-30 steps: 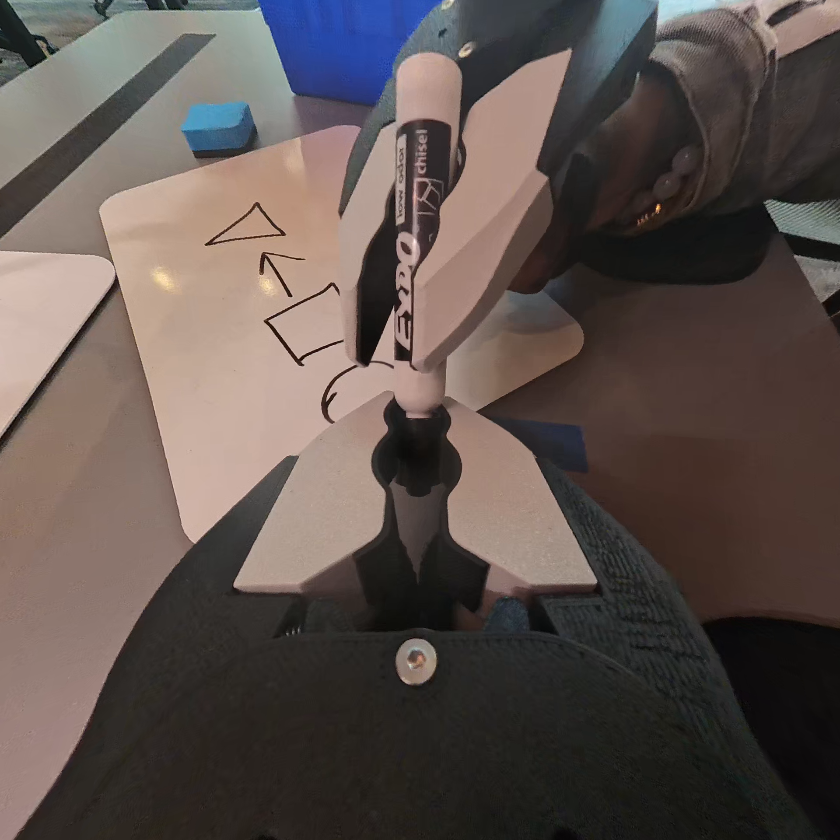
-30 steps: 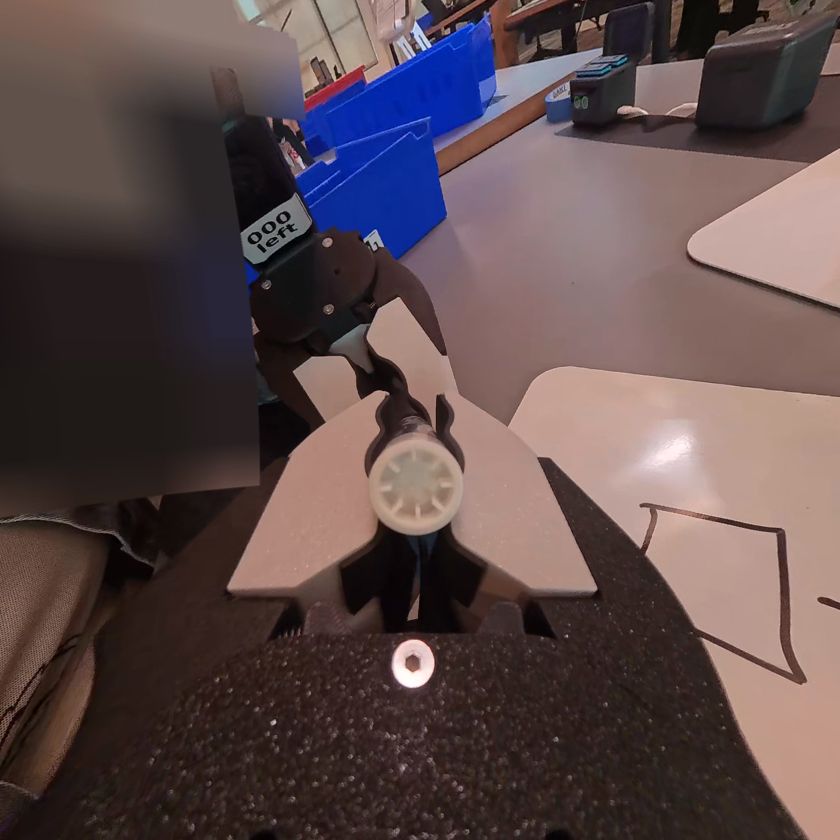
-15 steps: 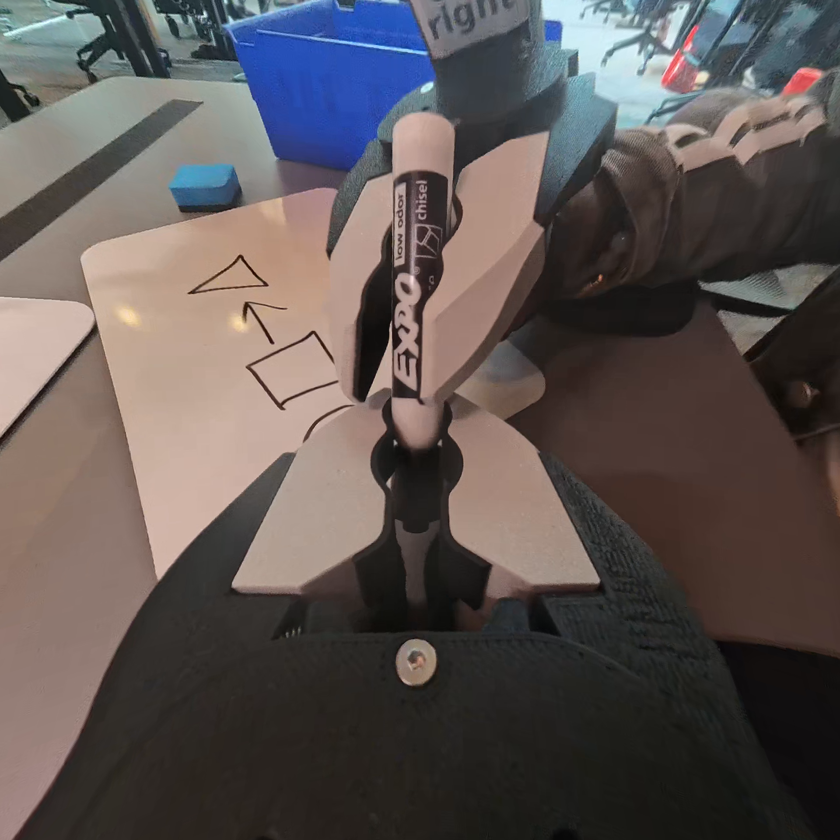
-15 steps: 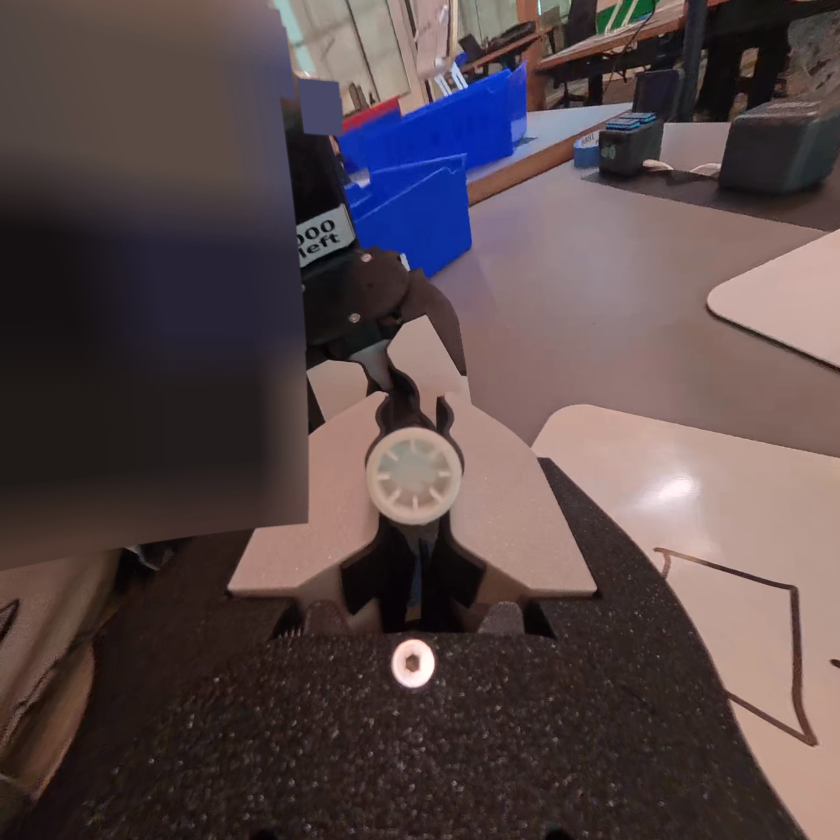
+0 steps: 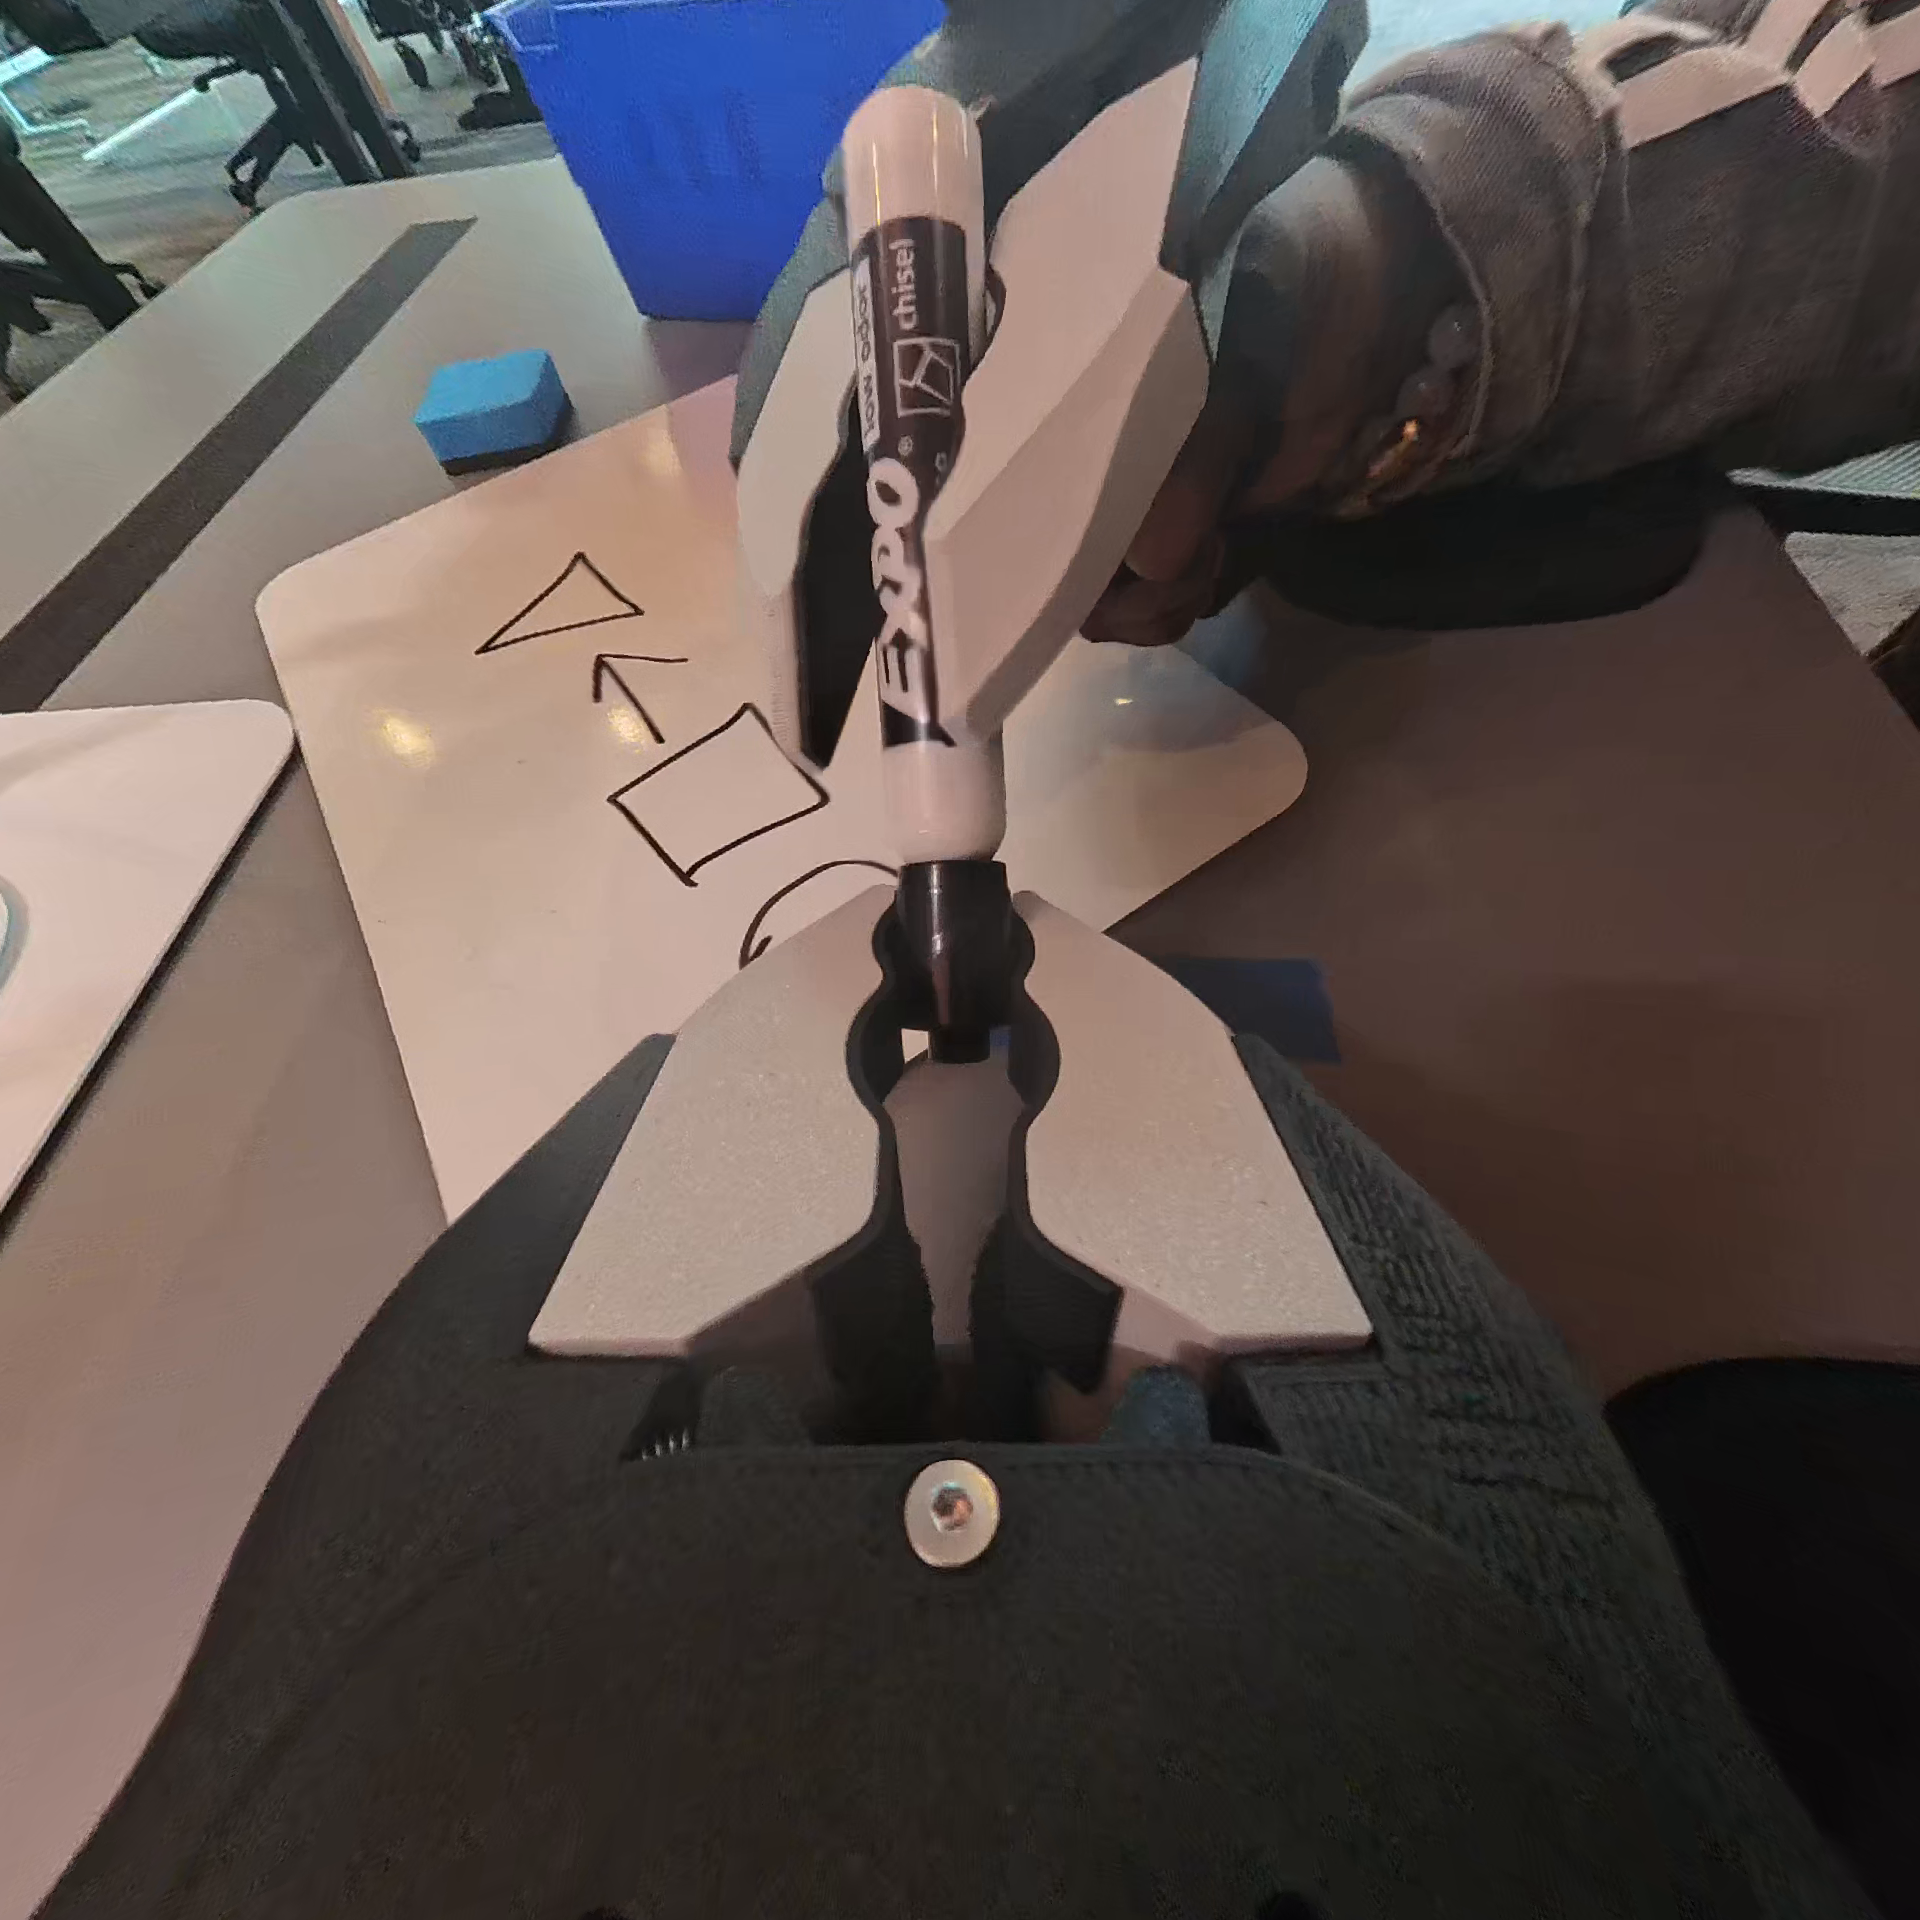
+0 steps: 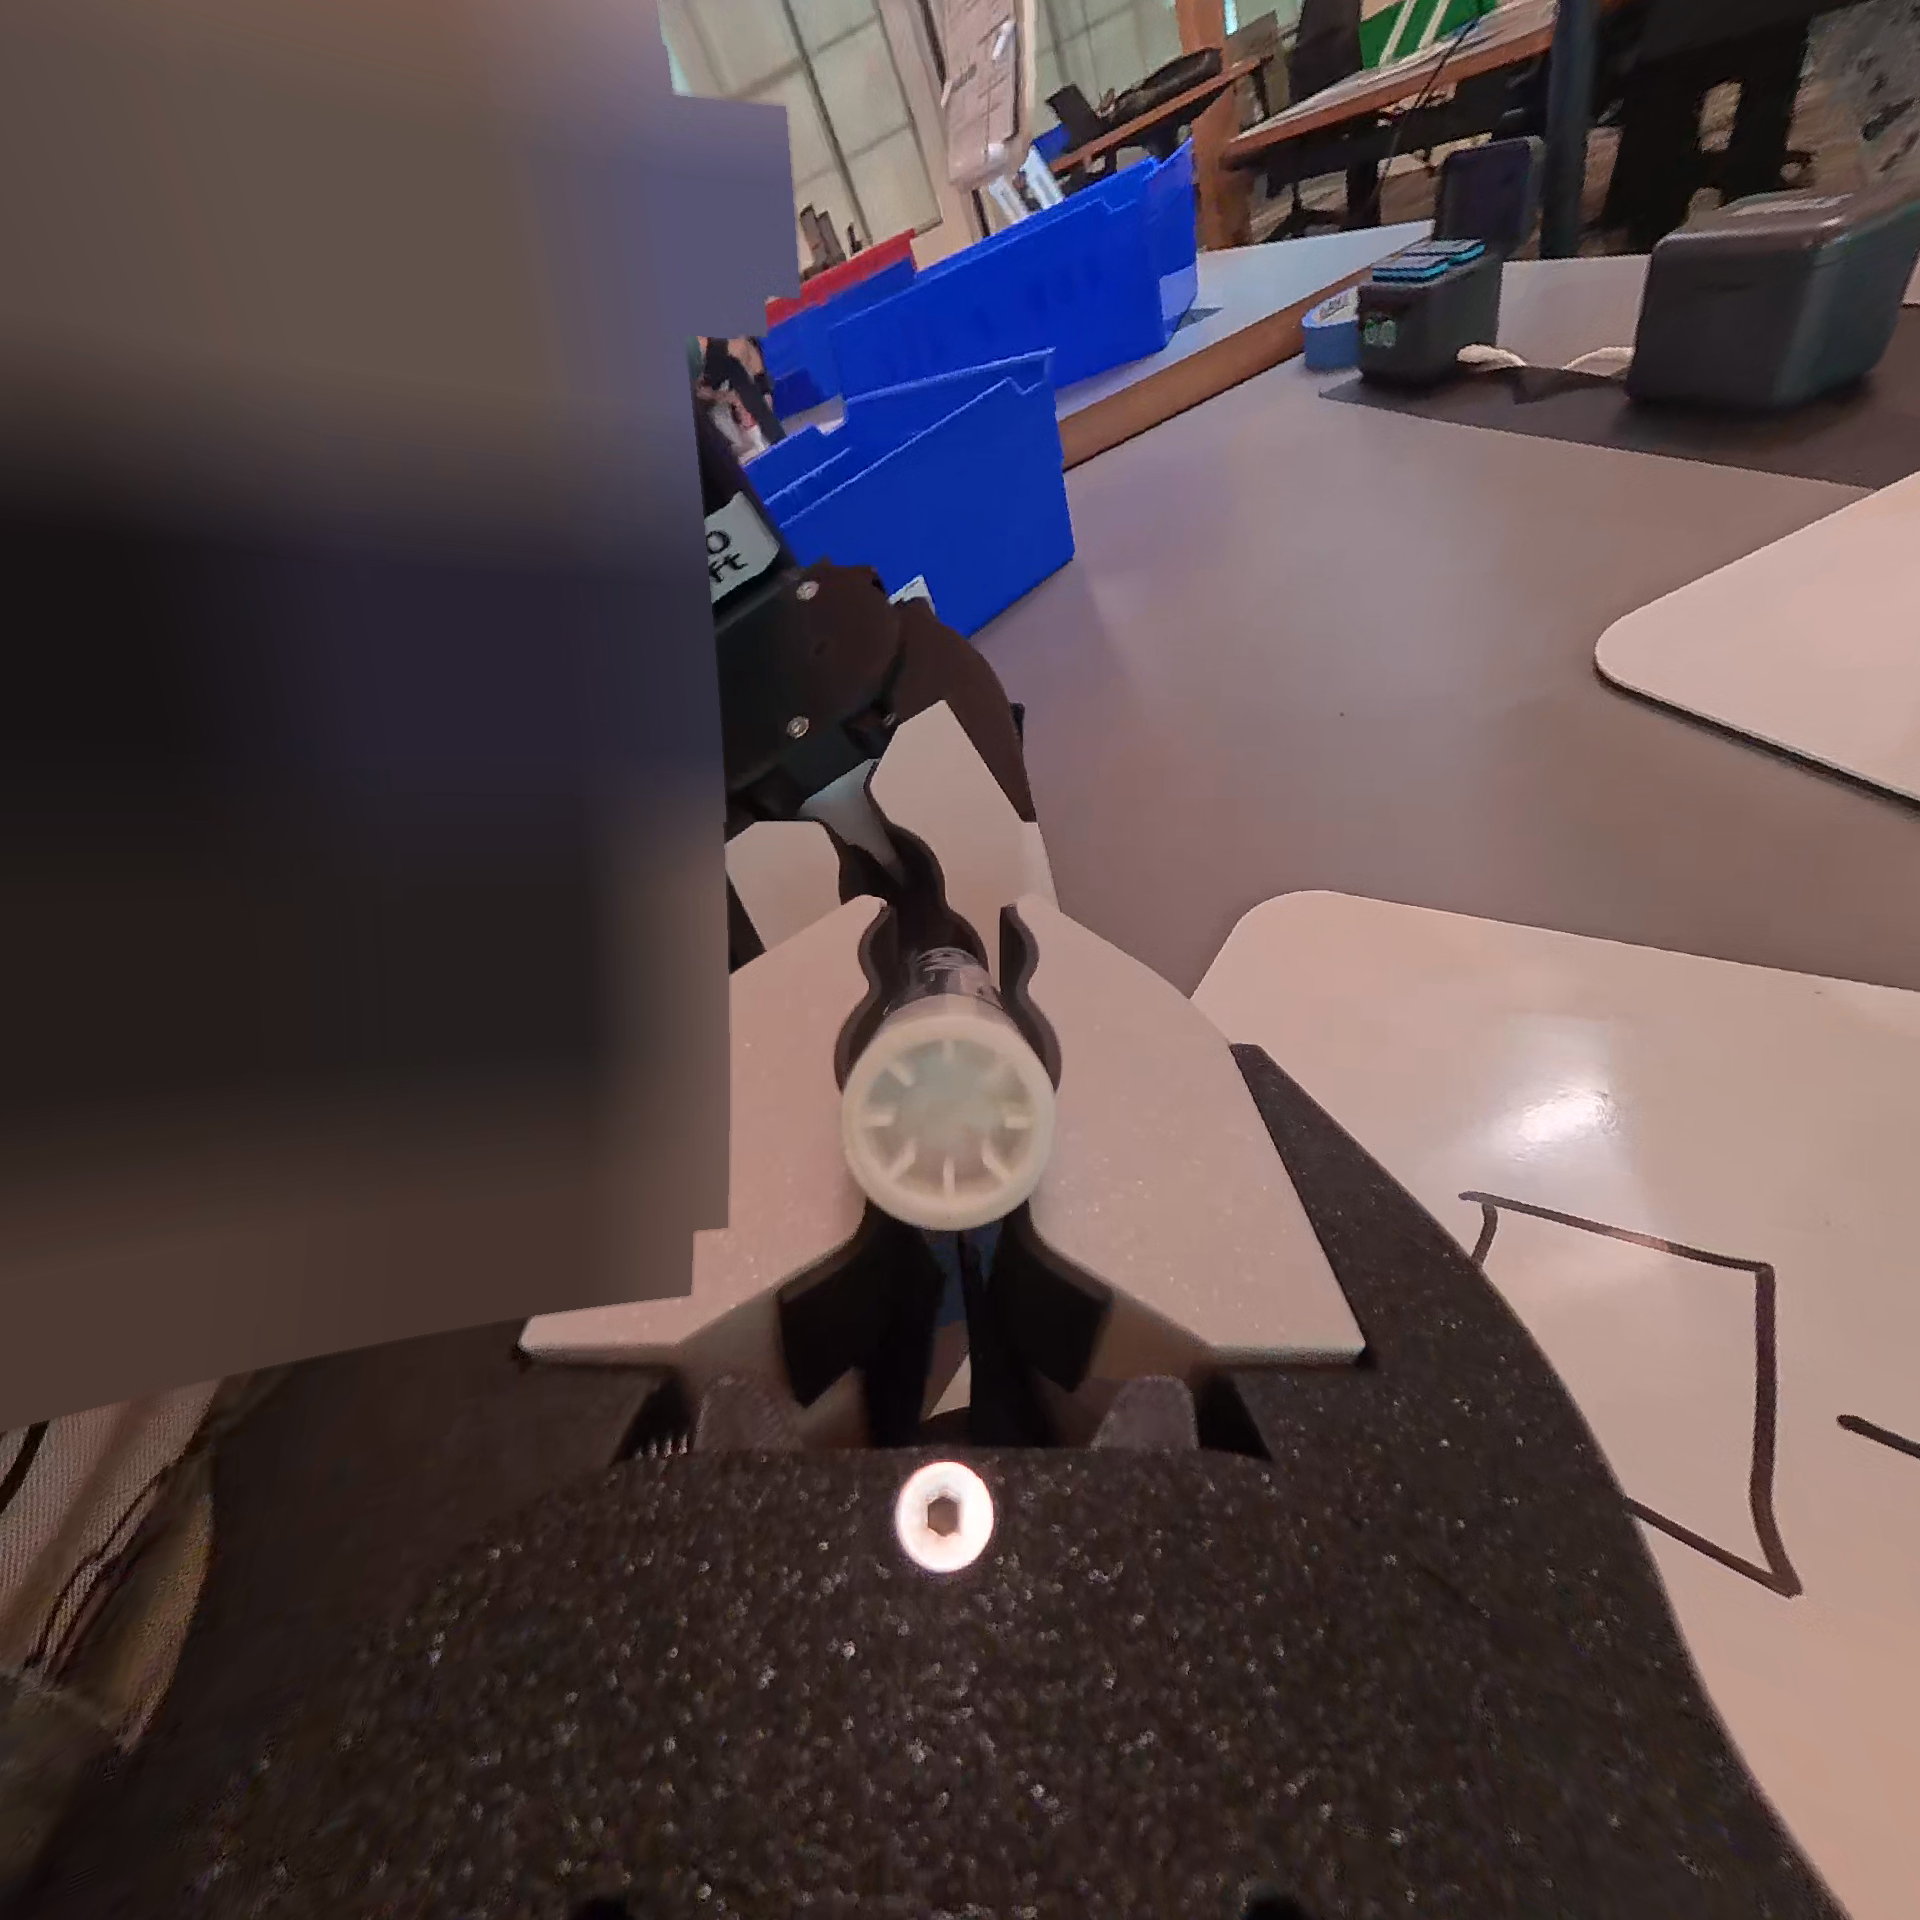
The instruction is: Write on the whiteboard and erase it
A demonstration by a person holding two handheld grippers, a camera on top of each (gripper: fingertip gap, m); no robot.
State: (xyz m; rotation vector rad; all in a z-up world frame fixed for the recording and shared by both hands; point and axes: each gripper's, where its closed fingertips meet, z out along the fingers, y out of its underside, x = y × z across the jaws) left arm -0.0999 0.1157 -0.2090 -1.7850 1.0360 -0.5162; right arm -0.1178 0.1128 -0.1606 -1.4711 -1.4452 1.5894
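My right gripper (image 6: pixel 940 925) is shut on a white dry-erase marker (image 6: pixel 948 1132), whose back end faces its camera. In the left wrist view the marker (image 5: pixel 914 436) stands steeply between the right gripper's fingers (image 5: pixel 1049 468) above the whiteboard (image 5: pixel 499 831). The marker's black cap (image 5: pixel 951 935) points down into my left gripper (image 5: pixel 951 920), which is shut on it at the fingertip notch. The board carries a drawn triangle, arrow, square and part of a curve. A blue eraser (image 5: pixel 494 410) lies on the table past the board's far corner.
A blue bin (image 5: pixel 707 156) stands behind the board and also shows in the right wrist view (image 6: pixel 935 520). A second white board (image 5: pixel 104 831) lies to the left. Blue tape (image 5: pixel 1268 997) sticks on the table. A person's sleeved hand (image 5: pixel 1558 260) holds the right gripper. Dark devices (image 6: pixel 1745 301) stand far off. Across from one pair of fingers to the other is roughly 5 centimetres. The blue eraser (image 5: pixel 494 410) is about 35 centimetres from both grippers' fingertips.
The marker has drawn back from my left gripper, so more of the black cap shows beyond the fingertips. The space deeper between the left fingers now shows through. Both grippers shifted slightly over the board.
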